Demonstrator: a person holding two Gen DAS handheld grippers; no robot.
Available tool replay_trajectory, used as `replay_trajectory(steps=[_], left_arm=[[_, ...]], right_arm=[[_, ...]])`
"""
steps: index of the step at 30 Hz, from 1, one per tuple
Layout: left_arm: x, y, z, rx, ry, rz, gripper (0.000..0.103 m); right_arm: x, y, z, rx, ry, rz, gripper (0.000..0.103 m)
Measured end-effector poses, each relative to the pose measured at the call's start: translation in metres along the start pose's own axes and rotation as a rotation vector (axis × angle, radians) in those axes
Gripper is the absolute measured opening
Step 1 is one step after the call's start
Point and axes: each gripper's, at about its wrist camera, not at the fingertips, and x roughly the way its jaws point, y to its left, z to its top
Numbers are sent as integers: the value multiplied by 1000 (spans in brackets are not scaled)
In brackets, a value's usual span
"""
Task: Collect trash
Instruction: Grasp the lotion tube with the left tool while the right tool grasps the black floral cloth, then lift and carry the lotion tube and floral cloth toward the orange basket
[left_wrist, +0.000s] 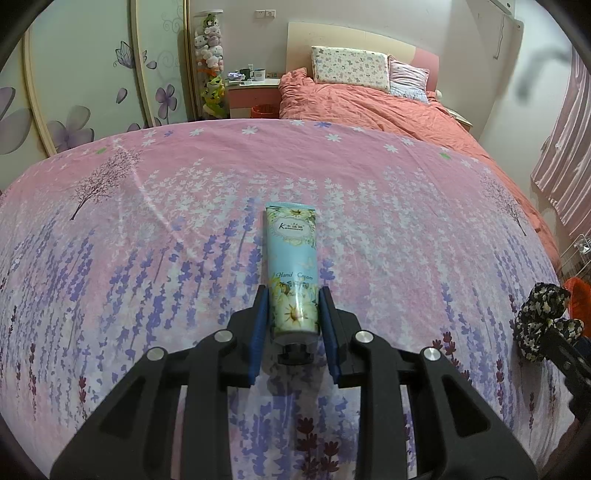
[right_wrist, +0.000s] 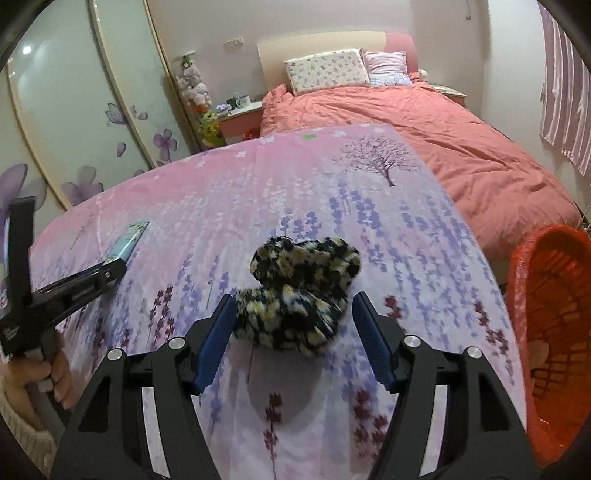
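A bedroom: a sheet printed with lavender and trees covers the near surface, and beyond it lies a bed under a salmon quilt with two pillows at the headboard. On the left, sliding doors with purple flowers; a nightstand stands far off beside the bed. The left gripper is clamped on the lower end of a hand cream tube, cap toward the camera, its far end pointing toward the bed. The right gripper stands open around a black-and-yellow scrunchie; the right pad is clear of it. An orange bin sits at the right edge.
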Motion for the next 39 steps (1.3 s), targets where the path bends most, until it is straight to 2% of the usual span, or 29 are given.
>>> replay_trajectory(steps=[2, 5, 12, 19, 21, 22, 23, 31, 39], left_arm=[[0, 0, 0, 0, 0, 0, 28], [0, 1, 0, -4, 0, -6, 28], [-3, 18, -1, -54, -10, -83, 28], [-4, 5, -1, 9, -6, -17, 28], [-6, 2, -2, 22, -7, -4, 27], [-6, 1, -2, 30, -8, 2, 27], [-7, -2, -2, 40, -9, 6, 27], [-32, -14, -16, 92, -59, 12, 27], [-71, -33, -17, 120, -93, -23, 27]], right_arm=[[12, 3, -1, -5, 30, -23, 40], [13, 7, -2, -22, 22, -60, 30], [11, -4, -3, 23, 17, -16, 28], [5, -1, -9, -7, 18, -45, 28], [3, 1, -12, -21, 19, -54, 24], [2, 1, -12, -27, 20, -60, 17], [1, 0, -13, -26, 21, -56, 14], [-28, -7, -18, -24, -17, -38, 13], [-71, -16, -15, -22, -86, -40, 13]])
